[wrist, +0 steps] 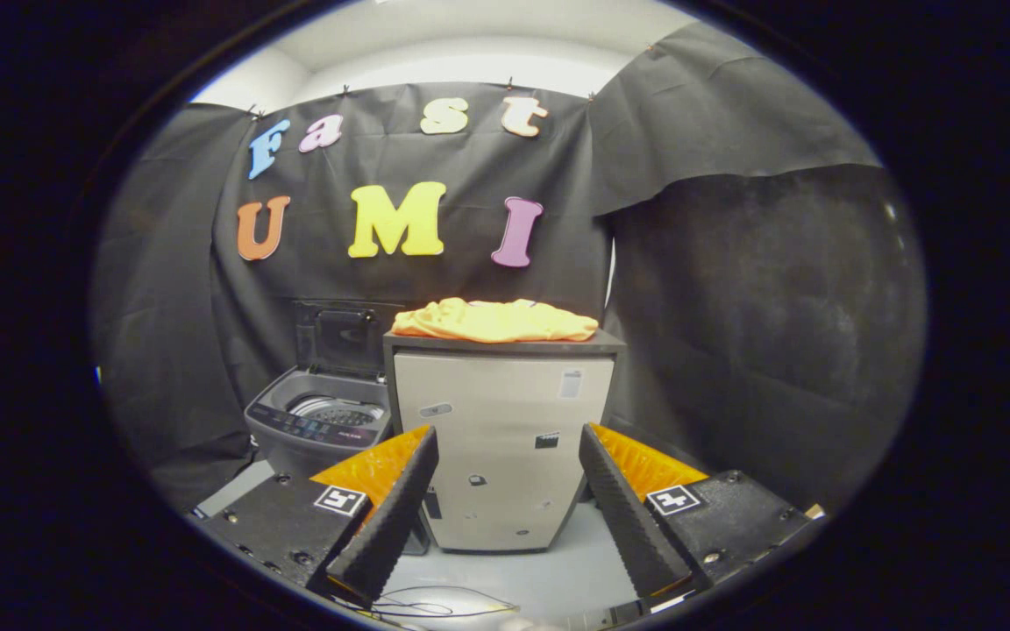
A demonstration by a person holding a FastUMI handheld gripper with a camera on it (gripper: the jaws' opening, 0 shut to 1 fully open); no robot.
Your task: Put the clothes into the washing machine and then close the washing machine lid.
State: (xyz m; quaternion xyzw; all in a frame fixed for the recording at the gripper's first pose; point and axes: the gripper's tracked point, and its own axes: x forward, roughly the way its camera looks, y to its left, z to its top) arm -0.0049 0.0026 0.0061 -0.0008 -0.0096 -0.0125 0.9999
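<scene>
Black-draped booth, pale floor. Gripper [505, 491] fingers spread wide, holding nothing. Orange clothes [494, 320] heaped on top of grey cabinet [501, 447], straight ahead, above and well beyond fingertips, long axis crosswise. Washing machine [321, 421] beside cabinet's left, lid [343, 337] up, drum exposed.

1. The stickers [570, 384] on the front of the grey cabinet [505, 491] are too small to read.
2. The control panel [312, 429] on the near edge of the washing machine [281, 405], left of the cabinet, carries blurred, unreadable marks.
3. The gripper [507, 433], fingers wide apart and holding nothing, bears a square black-and-white marker [340, 500] on each side, without letters.
</scene>
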